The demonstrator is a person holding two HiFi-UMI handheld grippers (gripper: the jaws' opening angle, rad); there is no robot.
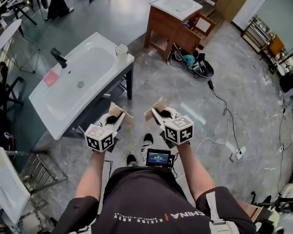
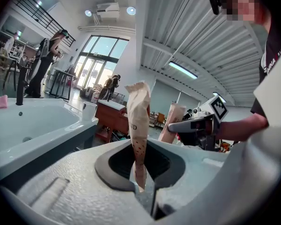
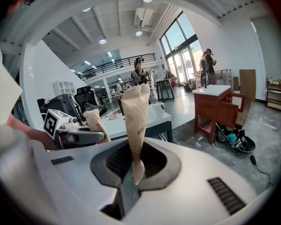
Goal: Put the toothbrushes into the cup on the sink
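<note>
The white cup point(image 1: 121, 51) stands upright on the far right corner of the white sink point(image 1: 53, 116), on the rim of that surface. It is too small in the head view to tell what lies inside. In the basin only the drain point(image 1: 80, 84) shows. A pink pad point(image 1: 51, 77) lies on the rim near the black faucet point(image 1: 58, 57).

The left hand-held gripper point(image 2: 141, 184) has its jaws drawn narrow on the lower end of a brown paper sleeve point(image 2: 138, 121), which stands upright between them. The right hand-held gripper point(image 3: 133, 172) is clamped the same way on a second paper sleeve point(image 3: 136, 121). Both are held in the air before the person's body, near the sink's front edge and well apart from the cup.

The sleeves are closed, so their contents are hidden; from the slim shape each is probably a wrapped toothbrush. The bottom end of each sleeve is lost between the jaws.

Dark print on the second sleeve reads "HIG", with the rest turned away. On the first, only a "D" and a patch of small dots show. The person's dark shirt point(image 1: 151, 199) carries upside-down lettering ending in "HINA"; the smaller line beside it is too fine to read.
</note>
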